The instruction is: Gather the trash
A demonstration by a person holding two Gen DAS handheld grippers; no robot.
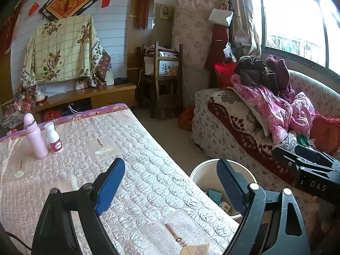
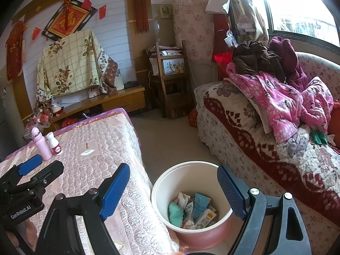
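Note:
A pink-and-white bin [image 2: 161,189] stands on the floor between the table and the sofa; it holds several wrappers and cartons [image 2: 198,209] and a teal wad [image 2: 176,212]. The bin's rim also shows in the left wrist view [image 1: 201,167]. My right gripper [image 2: 173,188] is open and empty, above the bin. My left gripper [image 1: 171,182] is open and empty over the table's right edge. A pink bottle [image 1: 36,137] and a white bottle [image 1: 54,138] stand at the table's far left.
The table [image 1: 131,170] has a quilted pink cover. A floral sofa [image 2: 265,131] piled with pink clothes [image 2: 276,104] is on the right. A wooden shelf [image 2: 170,78] and a low cabinet [image 2: 119,99] stand by the far wall.

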